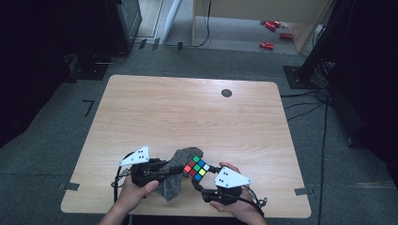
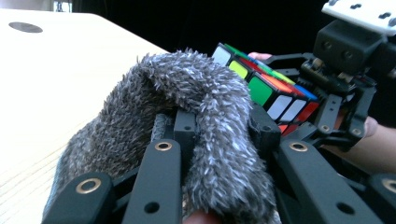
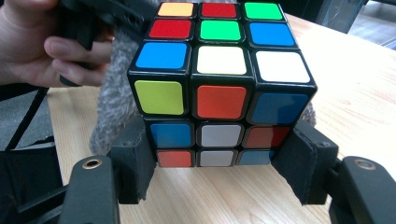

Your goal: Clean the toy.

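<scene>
The colour cube (image 3: 219, 84) sits clamped between the right tongs (image 3: 219, 172) just above the surface (image 1: 187, 112), its lower rows clear up close, while the left tongs (image 2: 219, 135) pinch the grey fuzzy cloth (image 2: 205, 93) against it.

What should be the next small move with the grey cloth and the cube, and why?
Probably draw the left tool sideways so the grey fuzzy cloth rubs across the cube. The cloth is pinched in the left tool and already lies against the cube's side, while the right tool clamps the cube's lower layer just above the table, so it looks steady enough for a wipe.
</scene>
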Available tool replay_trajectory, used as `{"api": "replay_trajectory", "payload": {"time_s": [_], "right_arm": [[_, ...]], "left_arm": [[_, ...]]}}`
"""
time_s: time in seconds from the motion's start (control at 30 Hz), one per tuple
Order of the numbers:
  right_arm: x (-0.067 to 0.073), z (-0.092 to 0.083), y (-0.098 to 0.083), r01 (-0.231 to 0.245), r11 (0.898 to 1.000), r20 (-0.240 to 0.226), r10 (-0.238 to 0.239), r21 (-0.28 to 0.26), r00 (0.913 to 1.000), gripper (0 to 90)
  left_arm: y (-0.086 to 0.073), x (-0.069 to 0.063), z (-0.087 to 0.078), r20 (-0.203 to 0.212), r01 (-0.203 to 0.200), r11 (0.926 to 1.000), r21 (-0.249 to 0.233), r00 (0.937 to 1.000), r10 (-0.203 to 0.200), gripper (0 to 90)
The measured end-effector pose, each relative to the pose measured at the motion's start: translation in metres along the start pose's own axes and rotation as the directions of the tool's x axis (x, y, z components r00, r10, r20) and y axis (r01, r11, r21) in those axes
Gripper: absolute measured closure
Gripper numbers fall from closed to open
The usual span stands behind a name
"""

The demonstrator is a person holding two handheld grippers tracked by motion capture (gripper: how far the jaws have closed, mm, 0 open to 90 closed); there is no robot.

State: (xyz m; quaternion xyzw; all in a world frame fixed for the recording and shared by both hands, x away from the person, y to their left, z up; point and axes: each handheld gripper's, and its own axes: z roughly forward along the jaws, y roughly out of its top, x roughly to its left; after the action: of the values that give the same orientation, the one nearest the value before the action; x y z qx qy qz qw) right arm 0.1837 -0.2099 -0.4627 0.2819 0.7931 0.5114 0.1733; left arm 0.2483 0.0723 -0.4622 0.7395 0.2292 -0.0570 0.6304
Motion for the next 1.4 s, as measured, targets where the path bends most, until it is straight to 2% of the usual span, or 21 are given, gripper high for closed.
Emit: {"api": "replay_trajectory", "payload": {"time_s": [0.07, 0.13, 0.23, 0.3, 0.4, 0.47, 0.53, 0.6, 0.67, 0.77, 0.9, 0.97, 1.07, 1.1, 1.17, 1.23, 1.3, 1.4], "right_arm": [[0.000, 0.002, -0.002, 0.006, 1.000, 0.008, -0.006, 0.017, 1.0000, 34.9], [0.002, 0.005, -0.003, 0.019, 0.999, 0.013, -0.020, 0.031, 0.9997, 34.9], [0.003, 0.003, -0.001, 0.020, 1.000, 0.009, -0.020, 0.016, 0.9998, 34.9], [0.003, 0.000, 0.002, 0.016, 1.000, -0.001, -0.016, -0.003, 0.9999, 34.9], [0.003, 0.000, 0.000, 0.022, 1.000, 0.002, -0.022, 0.010, 0.9998, 34.9], [0.002, 0.002, -0.002, 0.014, 1.000, -0.001, -0.014, 0.017, 0.9999, 34.9], [0.001, 0.003, -0.002, 0.013, 1.000, 0.003, -0.013, 0.024, 0.9999, 34.9], [0.001, 0.003, -0.002, 0.014, 1.000, 0.005, -0.015, 0.023, 0.9999, 34.9], [0.001, 0.002, -0.001, 0.018, 1.000, 0.004, -0.018, 0.018, 0.9998, 34.9], [0.002, 0.000, 0.001, 0.017, 1.000, 0.003, -0.017, 0.001, 0.9998, 34.9], [-0.001, -0.002, 0.000, 0.014, 1.000, 0.011, -0.014, 0.005, 0.9998, 34.9], [-0.001, -0.001, -0.002, 0.014, 1.000, 0.009, -0.014, 0.015, 0.9999, 34.9], [-0.001, 0.002, -0.003, 0.026, 0.999, 0.012, -0.026, 0.032, 0.9996, 34.9], [-0.001, 0.003, -0.003, 0.026, 0.999, 0.013, -0.027, 0.034, 0.9996, 35.0], [0.000, 0.002, -0.003, 0.027, 0.999, 0.013, -0.027, 0.031, 0.9995, 34.9], [0.000, 0.001, -0.001, 0.028, 0.999, 0.012, -0.028, 0.021, 0.9995, 34.9], [0.000, -0.001, 0.000, 0.025, 1.000, 0.013, -0.025, 0.013, 0.9996, 34.9], [-0.001, 0.000, -0.002, 0.031, 0.999, 0.021, -0.032, 0.025, 0.9993, 34.9]], "left_arm": [[0.001, -0.001, -0.002, 0.028, 0.004, 0.9993, -0.037, 0.9996, -0.003, 72.0], [0.002, -0.001, -0.003, 0.032, 0.016, 0.9984, -0.054, 0.9994, -0.014, 71.9], [-0.001, 0.003, -0.001, 0.014, 0.032, 0.9993, -0.017, 0.9994, -0.032, 72.0], [-0.006, 0.004, 0.003, -0.002, 0.028, 0.9995, 0.015, 0.9996, -0.028, 71.9], [-0.007, 0.004, 0.005, -0.007, 0.029, 0.9994, 0.018, 0.9996, -0.029, 72.0], [-0.004, 0.003, 0.002, 0.019, 0.034, 0.9994, -0.012, 0.9993, -0.033, 72.0], [-0.001, 0.004, -0.003, 0.075, 0.059, 0.9965, -0.060, 0.9957, -0.054, 72.0], [0.001, 0.005, -0.007, 0.113, 0.075, 0.9931, -0.090, 0.9914, -0.065, 72.0], [0.000, 0.006, -0.007, 0.115, 0.075, 0.9942, -0.078, 0.9912, -0.065, 72.1], [-0.003, 0.007, -0.005, 0.097, 0.056, 0.9978, -0.033, 0.9939, -0.053, 72.1], [-0.005, 0.006, -0.001, 0.072, 0.019, 0.9997, 0.015, 0.9972, -0.020, 72.0], [-0.004, 0.005, -0.002, 0.088, 0.026, 0.9996, -0.002, 0.9957, -0.026, 72.0], [0.000, 0.006, -0.007, 0.141, 0.064, 0.9958, -0.065, 0.9885, -0.054, 71.9], [0.000, 0.006, -0.008, 0.145, 0.069, 0.9953, -0.069, 0.9878, -0.058, 71.9], [-0.001, 0.006, -0.007, 0.129, 0.061, 0.9972, -0.043, 0.9902, -0.055, 71.8], [-0.003, 0.007, -0.003, 0.094, 0.052, 0.9986, 0.006, 0.9942, -0.052, 71.8], [-0.004, 0.008, -0.001, 0.083, 0.045, 0.9986, 0.027, 0.9954, -0.047, 71.7], [-0.001, 0.007, -0.005, 0.068, 0.050, 0.9987, -0.009, 0.9965, -0.049, 71.7]]}}
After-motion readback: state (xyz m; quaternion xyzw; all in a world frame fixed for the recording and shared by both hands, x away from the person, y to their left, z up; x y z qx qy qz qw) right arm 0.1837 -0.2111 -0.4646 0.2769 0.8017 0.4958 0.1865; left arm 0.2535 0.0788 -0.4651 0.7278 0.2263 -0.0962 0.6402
